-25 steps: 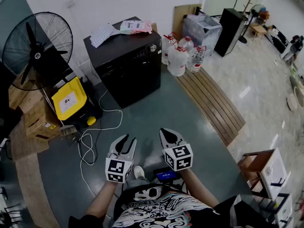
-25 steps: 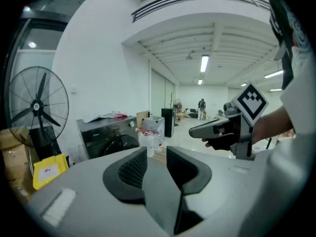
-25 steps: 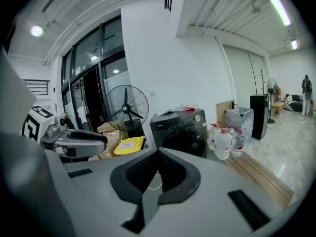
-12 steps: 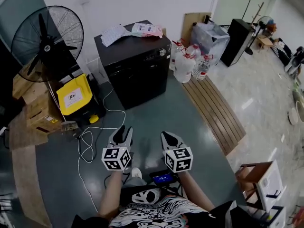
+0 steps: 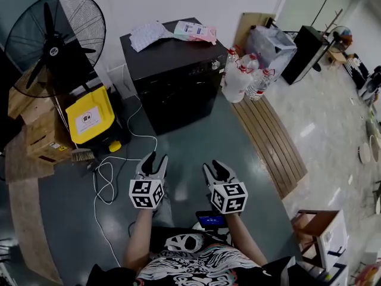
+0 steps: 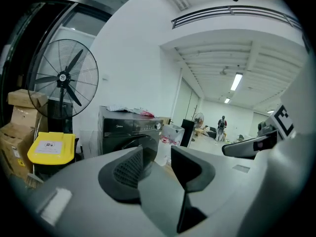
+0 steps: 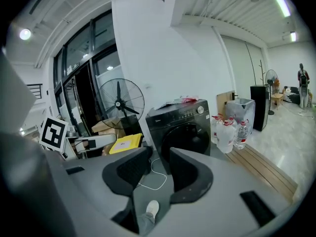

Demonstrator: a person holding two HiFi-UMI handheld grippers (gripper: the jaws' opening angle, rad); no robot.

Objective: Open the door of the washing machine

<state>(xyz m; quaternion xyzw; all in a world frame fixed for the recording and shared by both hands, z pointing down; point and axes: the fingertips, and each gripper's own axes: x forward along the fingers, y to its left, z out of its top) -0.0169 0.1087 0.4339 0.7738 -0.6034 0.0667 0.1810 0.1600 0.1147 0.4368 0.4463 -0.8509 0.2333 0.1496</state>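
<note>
The black front-loading washing machine (image 5: 178,82) stands against the white wall, its round door (image 7: 185,127) closed. It also shows in the left gripper view, as the same washing machine (image 6: 126,137). Both grippers hover over the grey floor, well short of it. My left gripper (image 5: 153,158) points toward the machine, and its jaws are opening with nothing between them (image 6: 158,154). At its right my right gripper (image 5: 215,167) is also opening its jaws, empty, with the door seen through the gap (image 7: 160,157).
A big standing fan (image 5: 53,34), a yellow case (image 5: 89,115) and cardboard boxes (image 5: 36,130) sit left of the machine. A white cable (image 5: 113,165) trails over the floor. Water bottles (image 5: 244,79) and a wooden slatted board (image 5: 268,142) lie to its right. Papers (image 5: 172,33) rest on top.
Both grippers have moved a little forward toward the machine. The right jaws, closed before, now stand apart, and the left jaws have spread wider.
</note>
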